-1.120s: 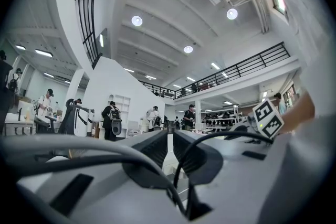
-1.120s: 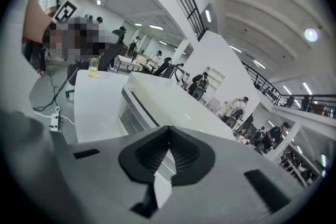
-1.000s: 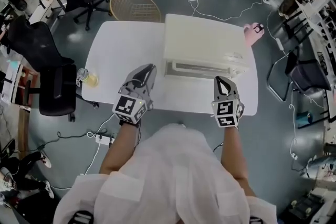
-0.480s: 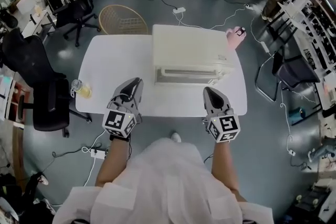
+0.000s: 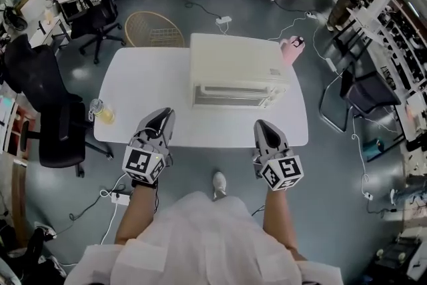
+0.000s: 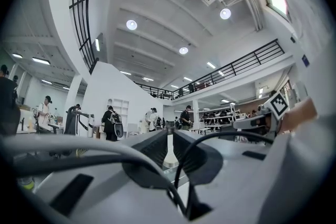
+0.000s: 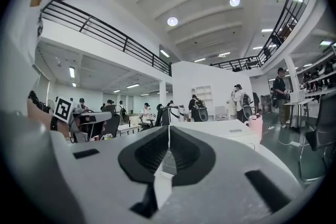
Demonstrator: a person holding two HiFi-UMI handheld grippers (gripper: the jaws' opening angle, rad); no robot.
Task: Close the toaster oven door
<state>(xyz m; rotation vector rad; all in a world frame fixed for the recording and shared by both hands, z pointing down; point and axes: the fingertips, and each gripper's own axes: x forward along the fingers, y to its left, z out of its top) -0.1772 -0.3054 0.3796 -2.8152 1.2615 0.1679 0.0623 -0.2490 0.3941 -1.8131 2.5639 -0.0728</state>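
Note:
A cream toaster oven (image 5: pixel 235 62) stands at the back of the white table (image 5: pixel 150 77), its door (image 5: pixel 233 95) closed flat against the front. Both grippers hover off the table's near edge, well short of the oven. My left gripper (image 5: pixel 165 117) is at the left, shut and empty. My right gripper (image 5: pixel 261 125) is at the right, level with it, also shut on nothing. In the left gripper view the jaws of the left gripper (image 6: pixel 168 136) meet at the tips. In the right gripper view only a thin line parts the jaws of the right gripper (image 7: pixel 168 131), and the oven (image 7: pixel 223 128) lies beyond them.
A cup of yellow liquid (image 5: pixel 100 111) sits by the table's left edge, next to a black office chair (image 5: pixel 53 127). A pink object (image 5: pixel 291 50) stands at the table's far right corner. A wicker seat (image 5: pixel 155 29) is behind the table. Cables and a power strip (image 5: pixel 120 196) lie on the floor.
Both grippers have drawn back from the oven's front to off the table's near edge. The right gripper has rolled, its marker cube tilted now. The oven door stays closed.

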